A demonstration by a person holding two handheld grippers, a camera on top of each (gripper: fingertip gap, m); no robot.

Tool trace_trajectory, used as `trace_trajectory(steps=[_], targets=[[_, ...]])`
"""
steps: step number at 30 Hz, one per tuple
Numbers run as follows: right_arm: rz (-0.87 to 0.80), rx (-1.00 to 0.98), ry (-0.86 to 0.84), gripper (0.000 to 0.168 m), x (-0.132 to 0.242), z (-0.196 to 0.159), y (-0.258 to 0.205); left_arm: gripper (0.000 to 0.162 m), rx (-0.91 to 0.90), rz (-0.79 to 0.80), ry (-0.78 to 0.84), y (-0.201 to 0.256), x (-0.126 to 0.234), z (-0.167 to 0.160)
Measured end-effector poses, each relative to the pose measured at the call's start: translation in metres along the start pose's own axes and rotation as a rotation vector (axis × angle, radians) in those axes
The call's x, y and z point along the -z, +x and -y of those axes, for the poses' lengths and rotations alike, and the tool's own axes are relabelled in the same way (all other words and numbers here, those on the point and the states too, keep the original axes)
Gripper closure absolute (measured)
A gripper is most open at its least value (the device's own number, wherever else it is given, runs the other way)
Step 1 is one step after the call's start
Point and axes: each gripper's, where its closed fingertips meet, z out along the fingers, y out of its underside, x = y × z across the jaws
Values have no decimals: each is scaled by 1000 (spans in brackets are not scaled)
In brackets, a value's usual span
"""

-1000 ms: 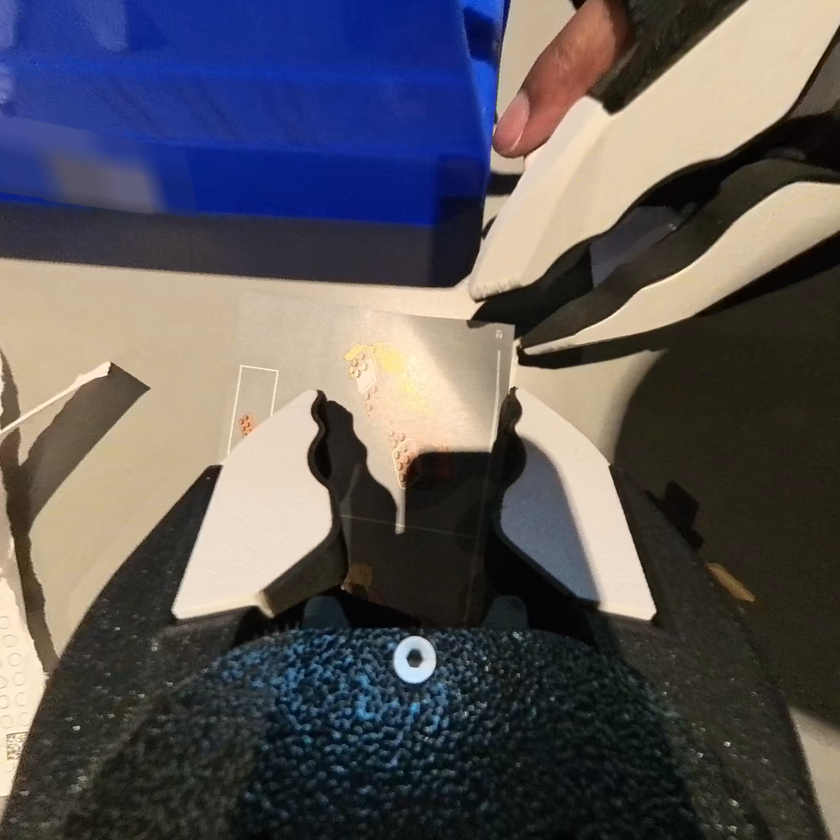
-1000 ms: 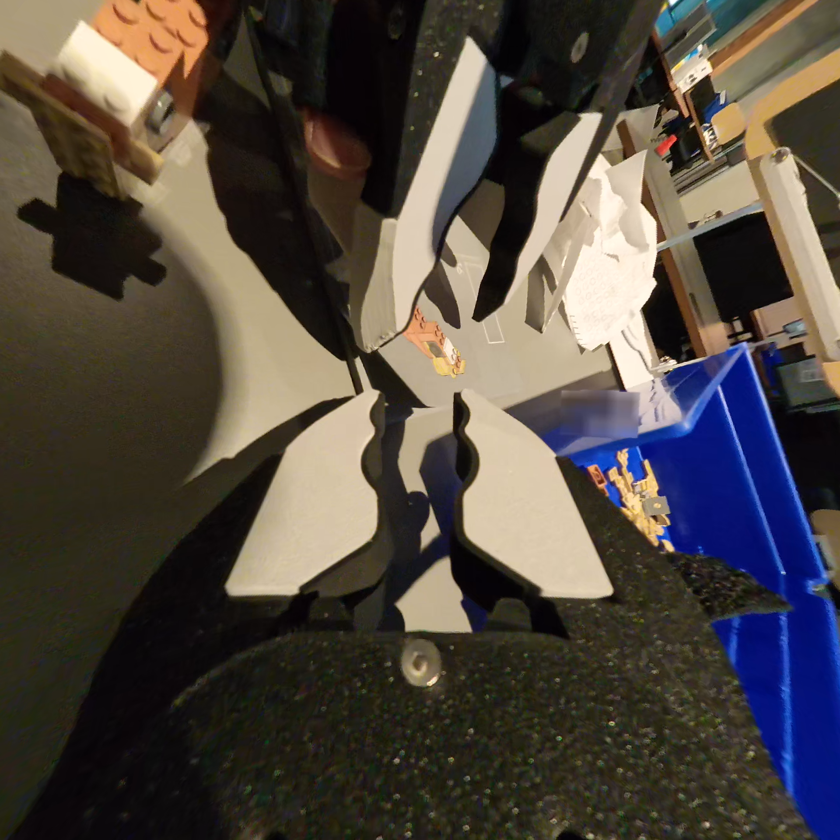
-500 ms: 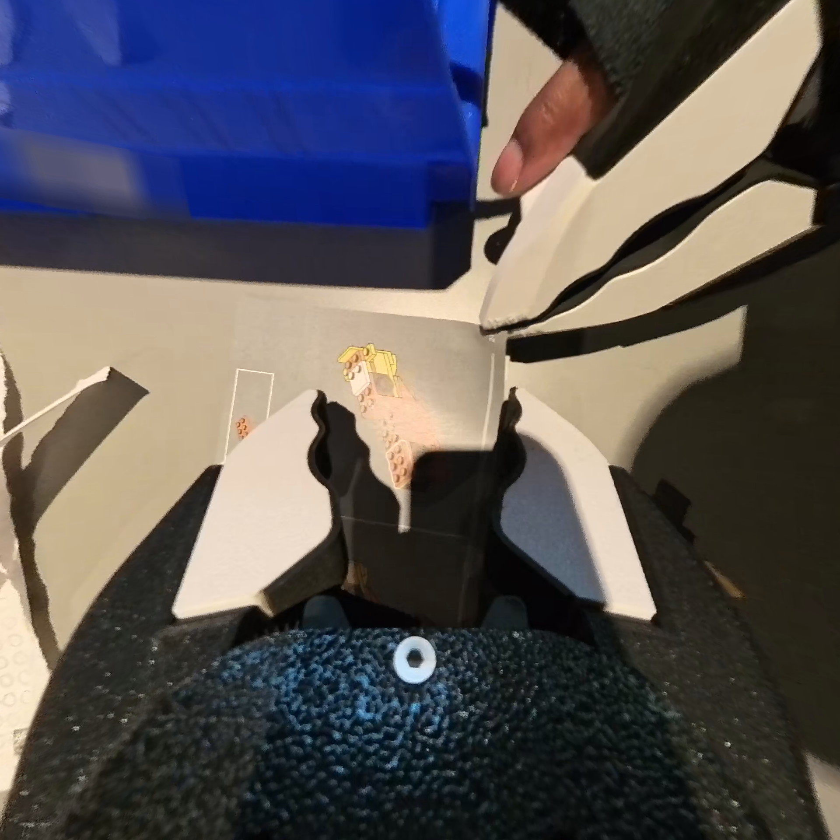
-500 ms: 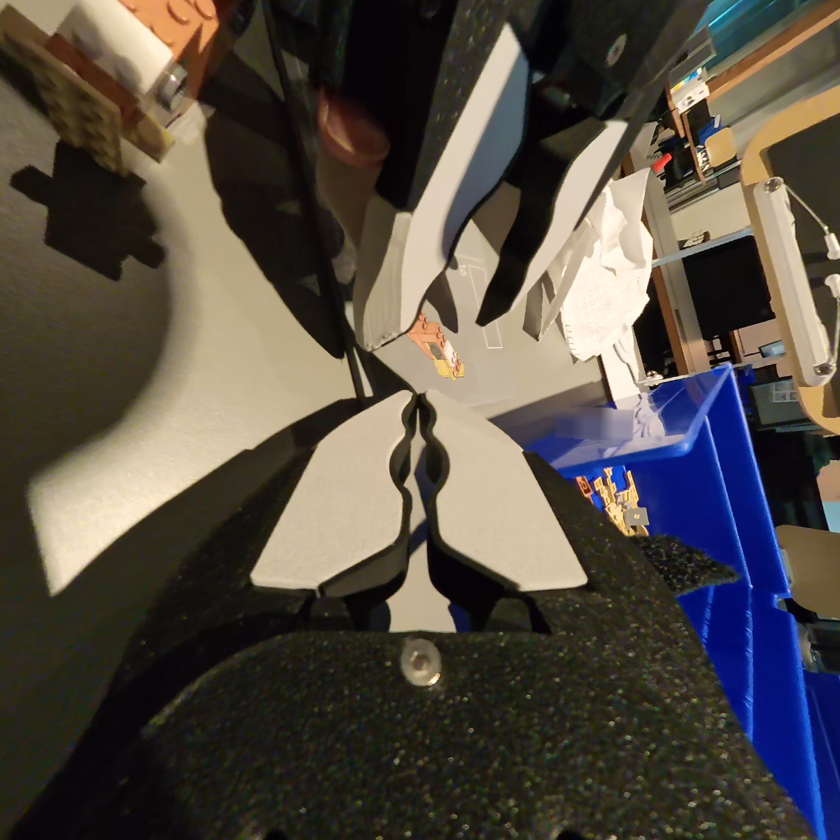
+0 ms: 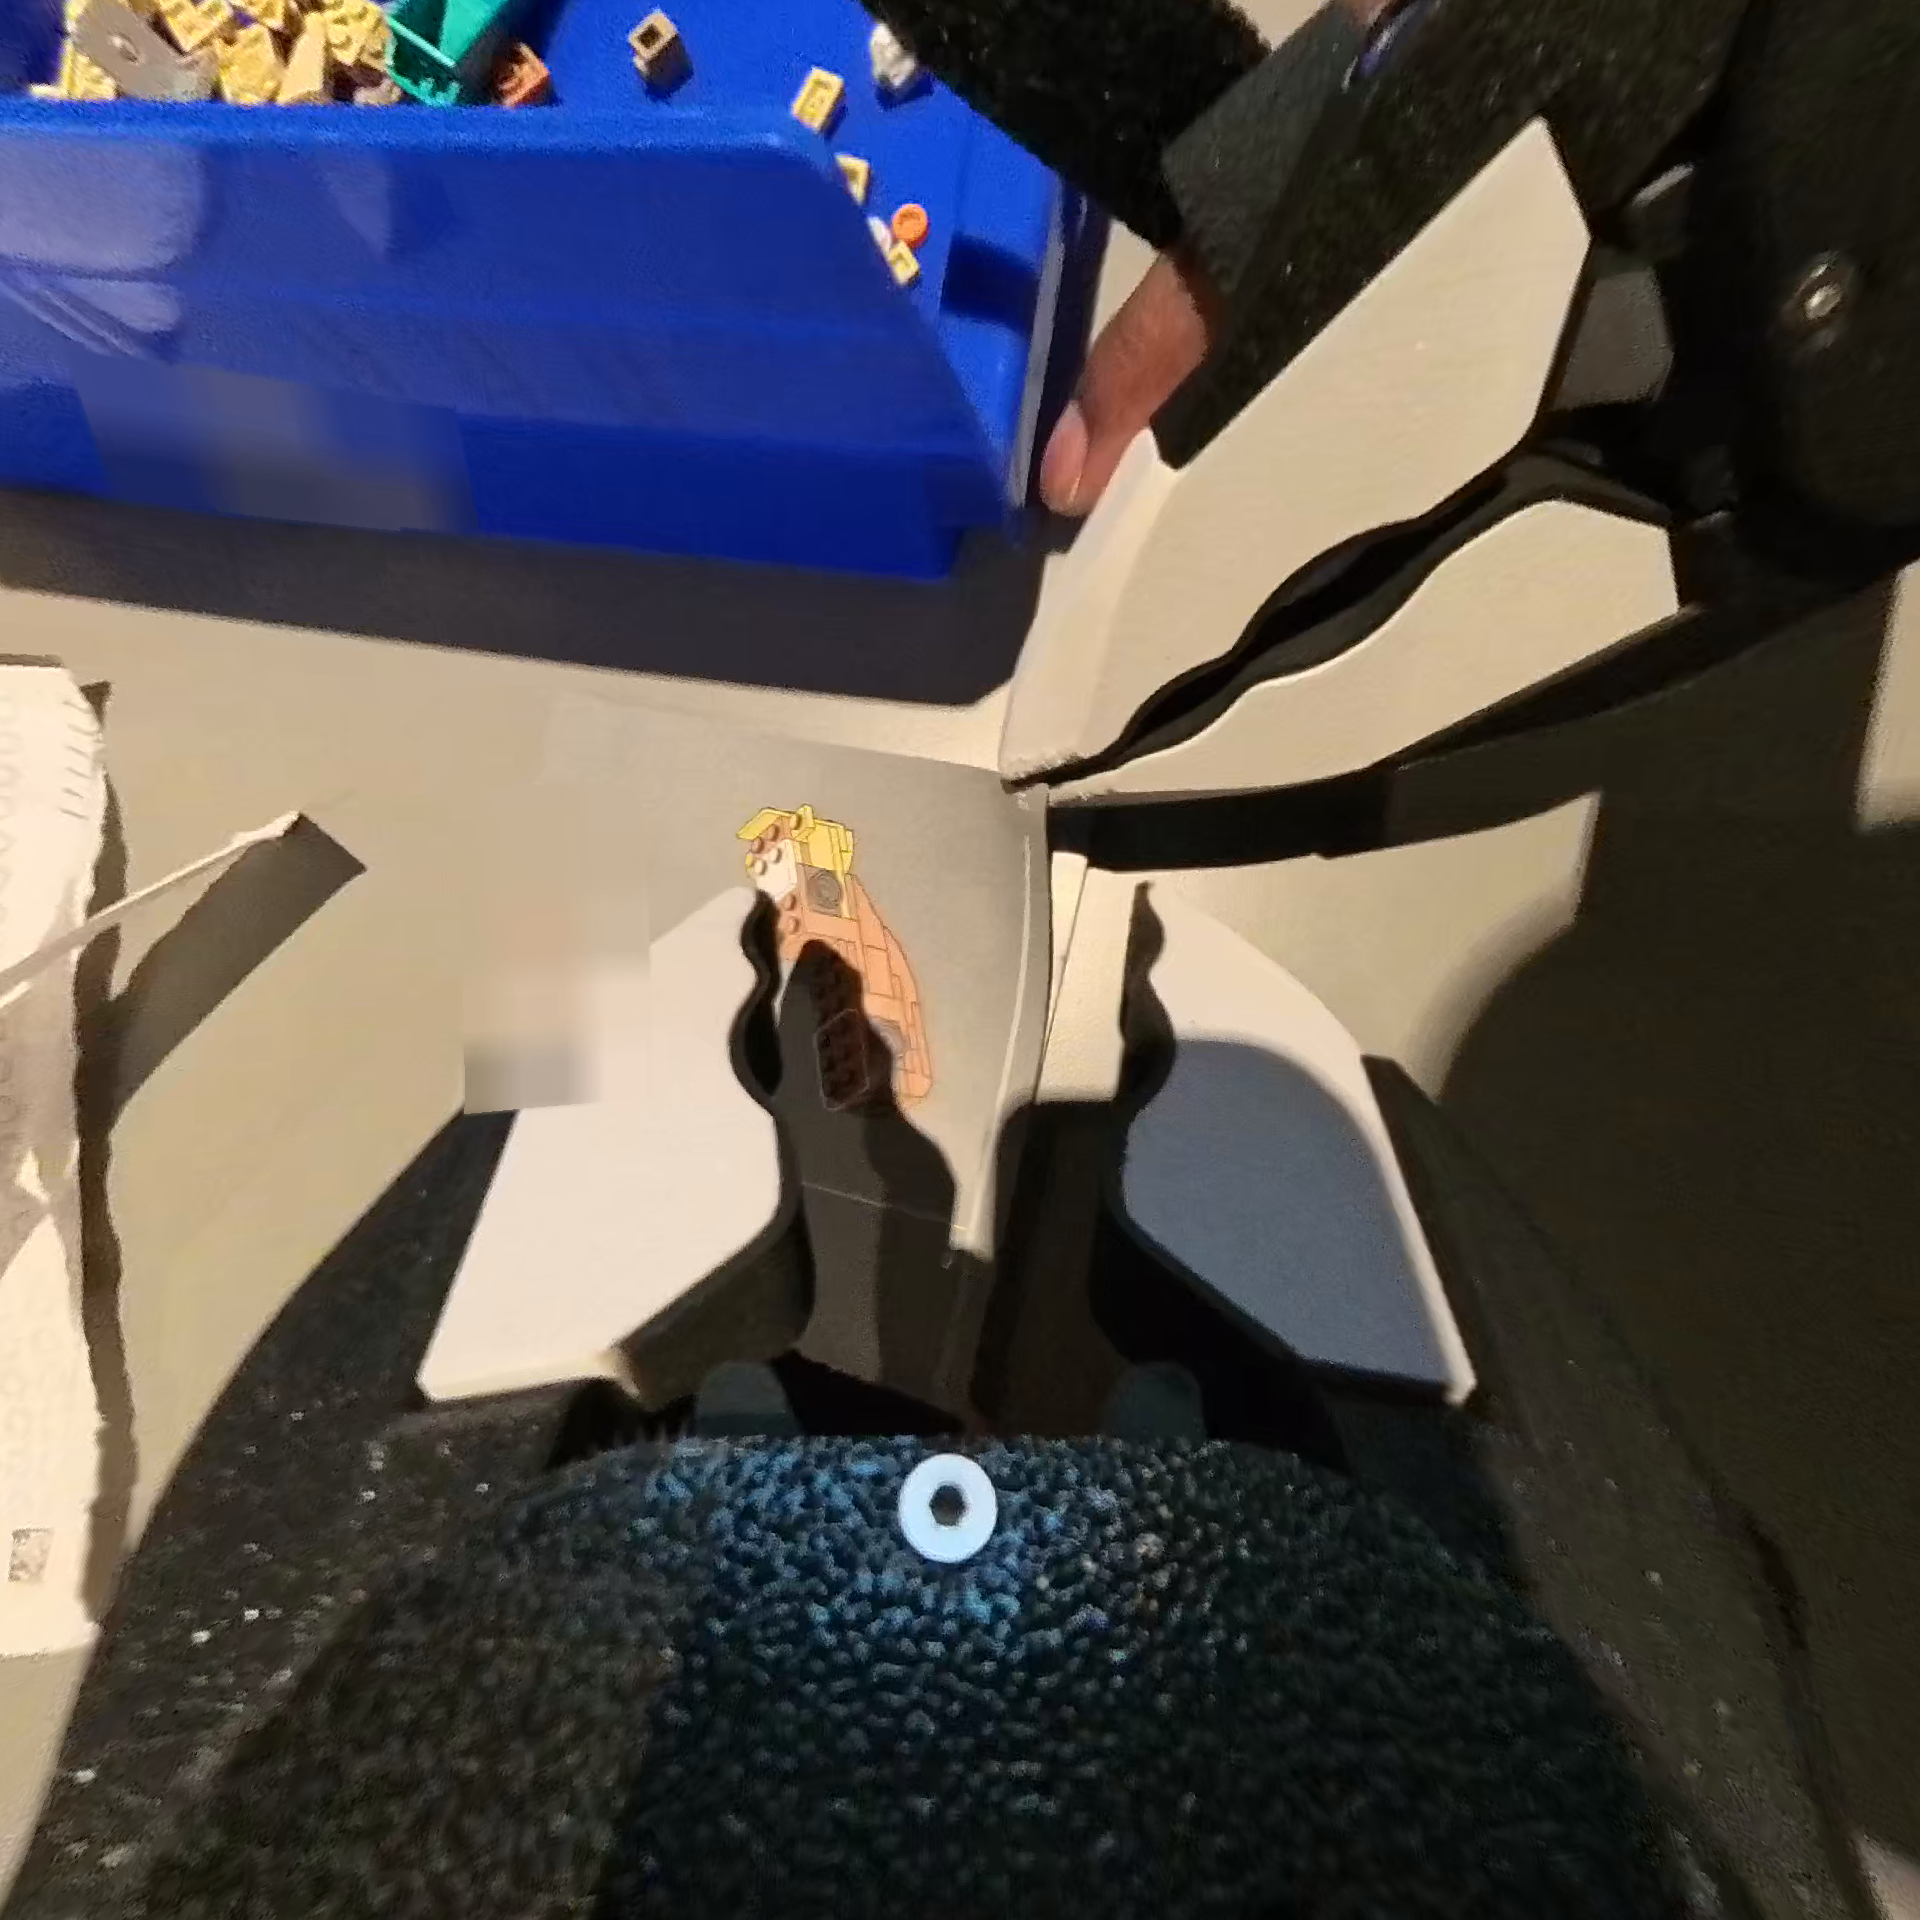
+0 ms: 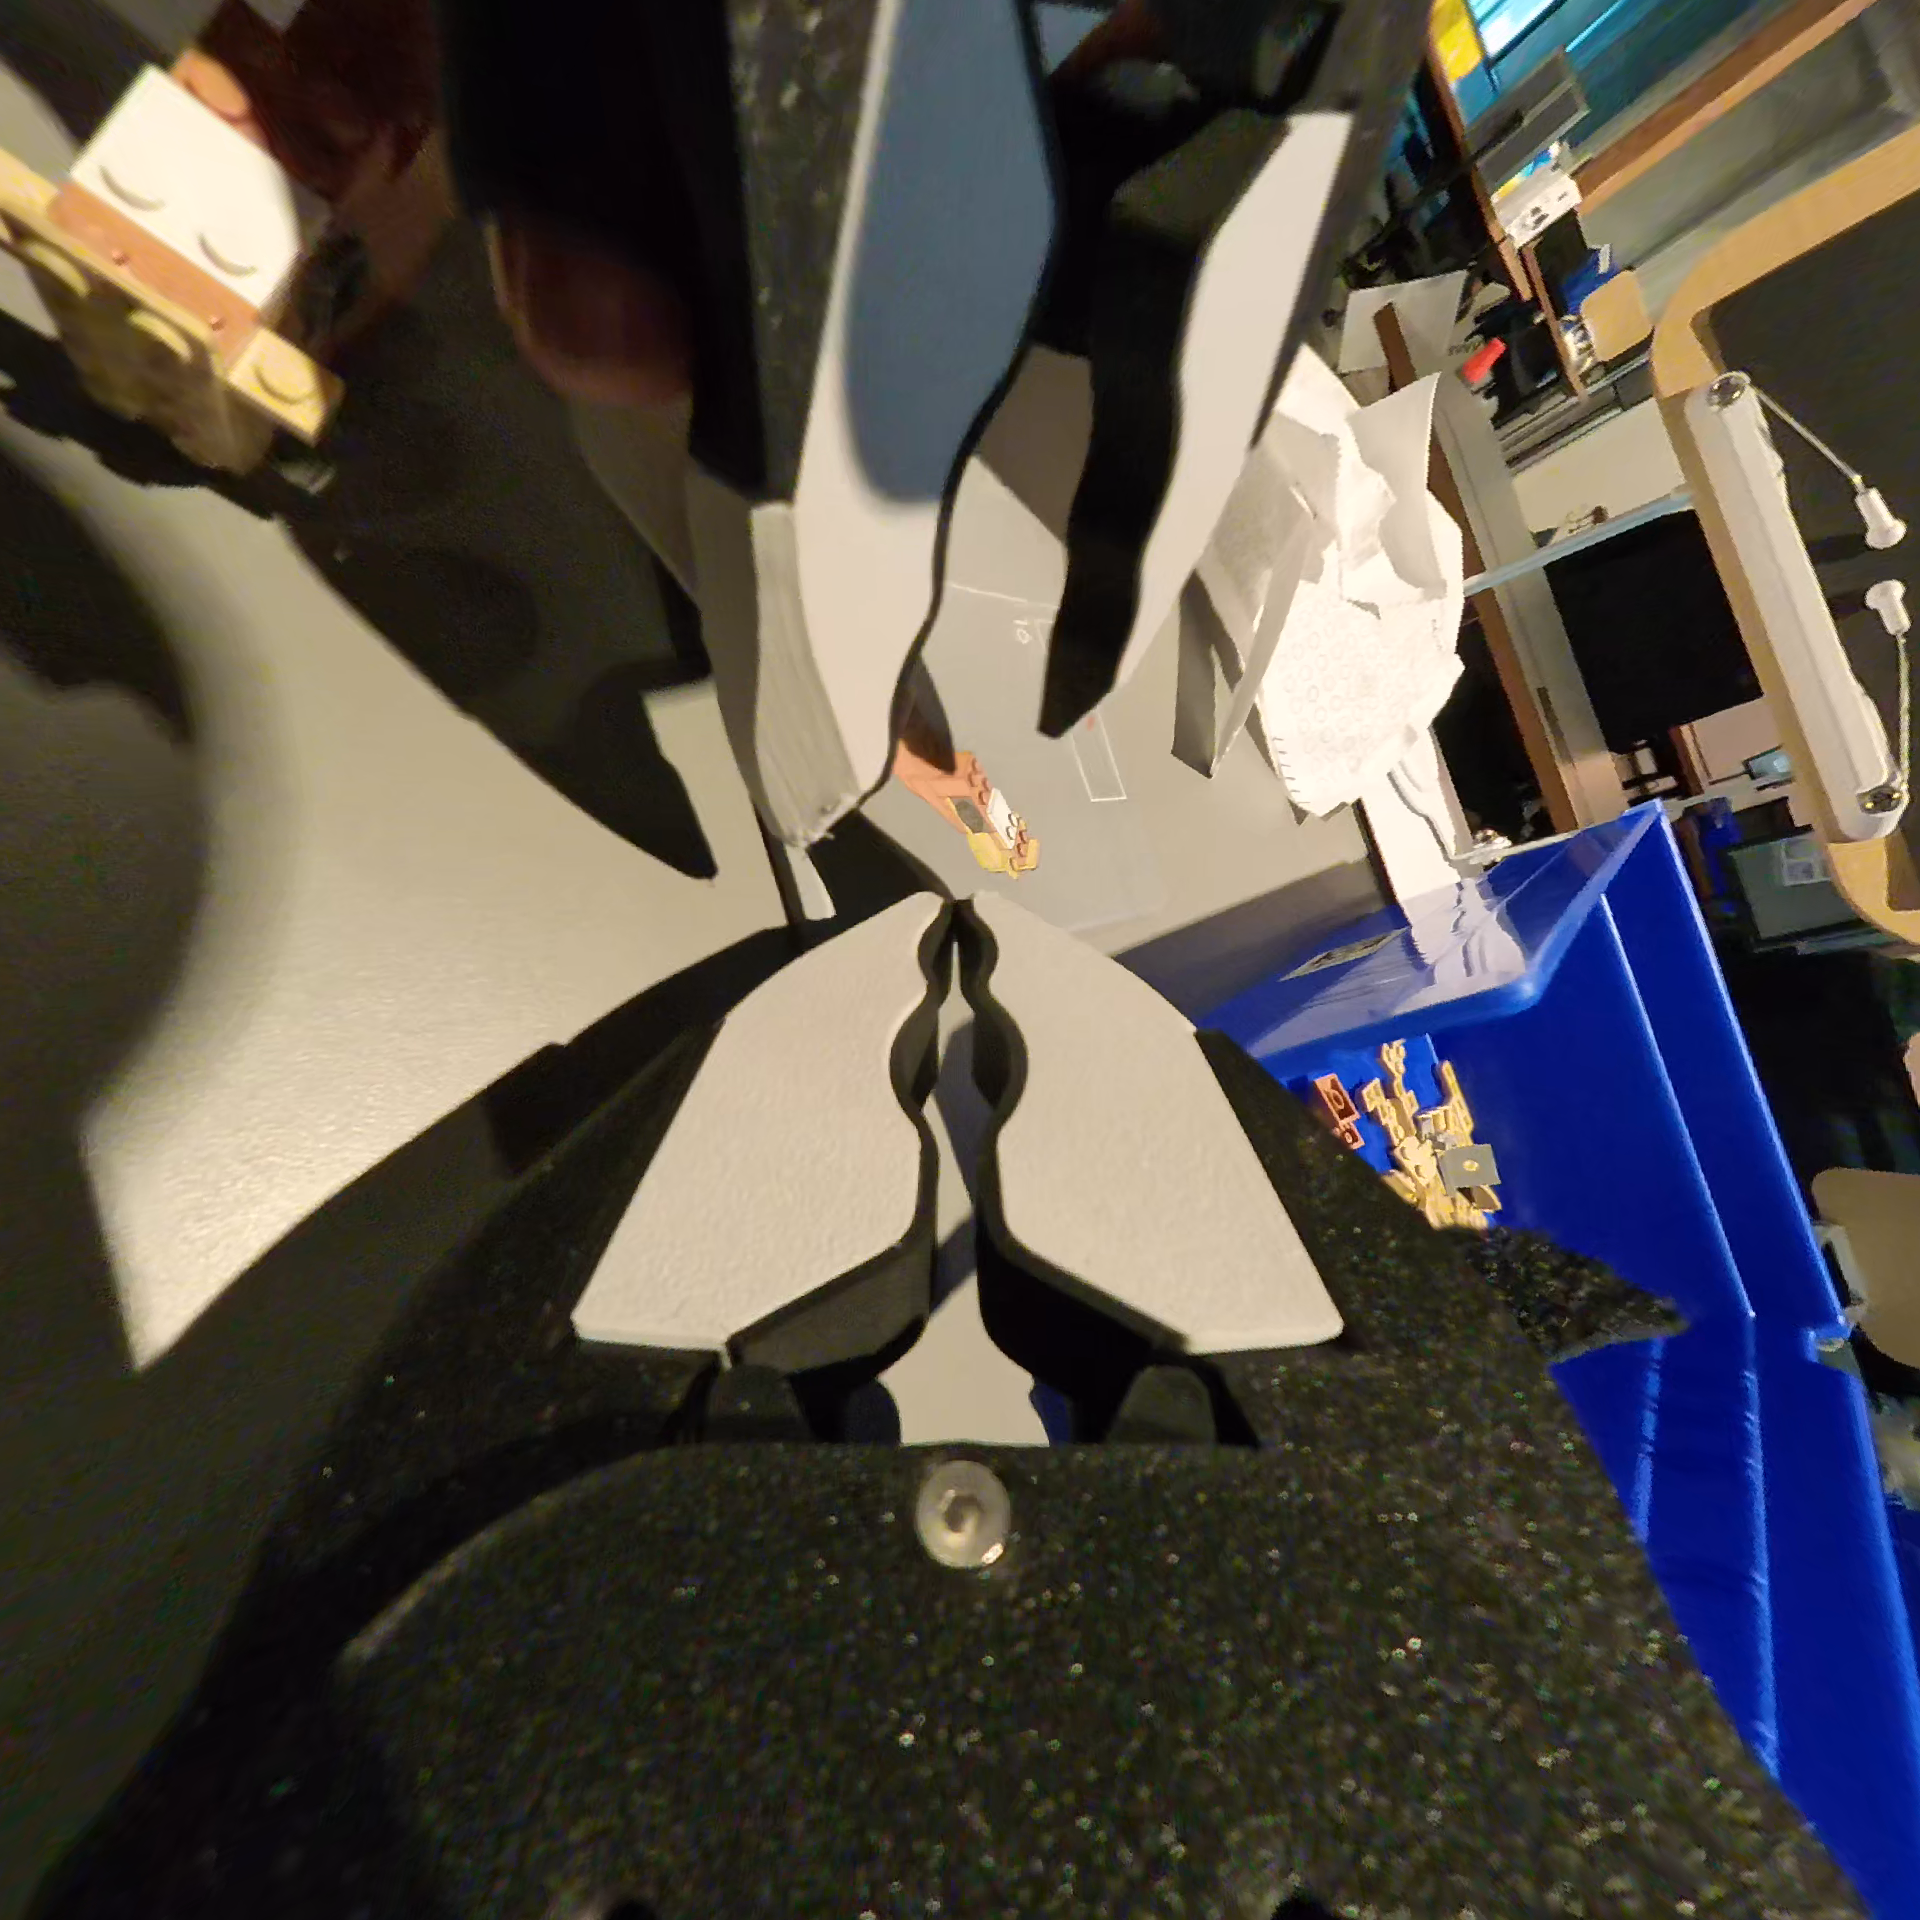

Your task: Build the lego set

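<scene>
The grey instruction booklet page, with a picture of the orange and yellow model, lies on the table under my left gripper. That gripper is open and empty, hovering over the page. My right gripper is shut with its tips on the page's far right corner; in the left wrist view it comes in from the upper right. The page's right edge curls up a little. A partly built model of white, brown and tan bricks stands at the upper left of the right wrist view. The left gripper also shows there, jaws apart.
A blue bin with several loose bricks stands just behind the page; it also shows in the right wrist view. Torn white paper bags lie left of the page. A person's finger rests on the right gripper.
My right gripper has closed from open to shut at the page's corner. The left gripper stays open and has tilted up, so the bin's bricks show now.
</scene>
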Motion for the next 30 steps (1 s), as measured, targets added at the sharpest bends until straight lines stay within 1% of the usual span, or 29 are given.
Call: trace_trajectory(steps=[1,5,9,12,15,18,24,27,30], targets=[[-2,-5,1,168,0,0,1,101,1,4,-3,1,-1,-1],[-8,-17,7,168,0,1,2,108,5,21,-15,0,-5,-2],[-15,-26,9,168,1,2,4,111,4,37,-25,-2,-6,-2],[-19,-37,14,168,1,3,5,116,-5,53,-32,-4,-7,-1],[-25,-45,17,167,1,4,7,132,-14,66,-41,-5,-7,-1],[-35,-55,24,167,2,6,8,160,-17,68,-36,-5,-5,0],[-52,-103,43,160,6,8,14,162,54,69,27,-10,5,7],[-52,-128,54,158,8,12,14,162,148,91,101,-19,17,10],[-45,-150,68,157,9,22,12,162,280,110,206,-30,35,7]])
